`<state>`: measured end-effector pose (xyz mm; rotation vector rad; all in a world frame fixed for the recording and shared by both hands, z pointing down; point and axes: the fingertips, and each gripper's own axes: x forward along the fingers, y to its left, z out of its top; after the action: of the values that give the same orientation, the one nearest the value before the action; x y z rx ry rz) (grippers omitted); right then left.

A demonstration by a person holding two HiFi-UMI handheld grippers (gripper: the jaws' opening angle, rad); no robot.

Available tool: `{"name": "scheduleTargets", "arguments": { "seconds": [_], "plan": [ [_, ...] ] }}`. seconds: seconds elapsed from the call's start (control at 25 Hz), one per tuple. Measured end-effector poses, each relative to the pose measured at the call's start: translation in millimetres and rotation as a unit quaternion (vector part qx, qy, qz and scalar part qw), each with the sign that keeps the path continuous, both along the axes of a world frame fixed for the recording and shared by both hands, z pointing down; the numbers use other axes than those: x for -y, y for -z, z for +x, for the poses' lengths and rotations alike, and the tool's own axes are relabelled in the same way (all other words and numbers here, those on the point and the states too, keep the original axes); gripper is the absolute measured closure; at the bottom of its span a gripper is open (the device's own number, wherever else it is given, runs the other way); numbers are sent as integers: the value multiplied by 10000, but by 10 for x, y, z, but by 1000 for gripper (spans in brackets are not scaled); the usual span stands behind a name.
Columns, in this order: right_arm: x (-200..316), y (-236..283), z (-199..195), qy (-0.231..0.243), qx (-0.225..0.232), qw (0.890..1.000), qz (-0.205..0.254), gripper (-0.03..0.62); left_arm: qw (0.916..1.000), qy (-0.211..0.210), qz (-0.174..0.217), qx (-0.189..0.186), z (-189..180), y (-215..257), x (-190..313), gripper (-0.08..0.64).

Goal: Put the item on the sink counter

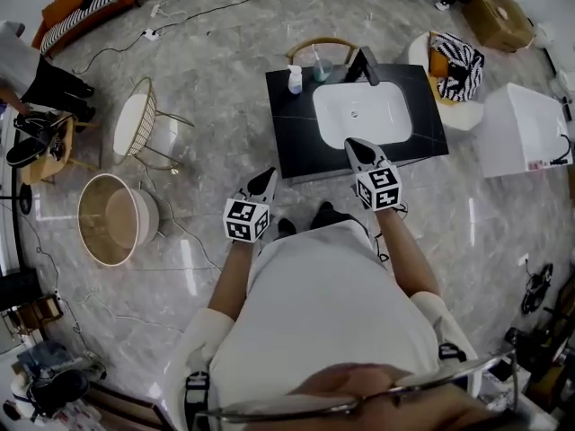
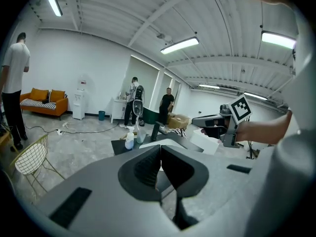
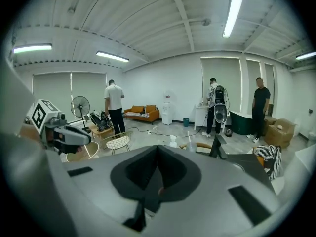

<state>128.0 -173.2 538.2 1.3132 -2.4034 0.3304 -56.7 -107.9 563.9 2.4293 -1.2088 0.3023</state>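
- While both grippers hang near the sink desk, left gripper fingers sit together, nothing btwn; right gripper fingers closed too, tips over front edge of basin.
- Spray bottle upright at back-left corner of desk, long axis vertical, beside cup w/ thin stick in it.
- Standing fan: right gripper view only.

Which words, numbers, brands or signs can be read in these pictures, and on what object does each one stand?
No words or numbers can be read anywhere.
Left marker cube: black-and-white square patterns only, no letters.
Right marker cube: the same kind of patterns, no letters.
Spray bottle: any label is too small to read.
White cabinet: a small sticker, too blurred to read.
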Motion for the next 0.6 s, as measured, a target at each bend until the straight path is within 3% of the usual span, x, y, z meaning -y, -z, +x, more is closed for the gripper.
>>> {"name": "scheduleTargets", "arguments": {
  "seconds": [0.6],
  "plan": [
    [-276,426,520,445,659,9965,250,586,9988,413,230,-90,436,415,-46,555]
  ]
}}
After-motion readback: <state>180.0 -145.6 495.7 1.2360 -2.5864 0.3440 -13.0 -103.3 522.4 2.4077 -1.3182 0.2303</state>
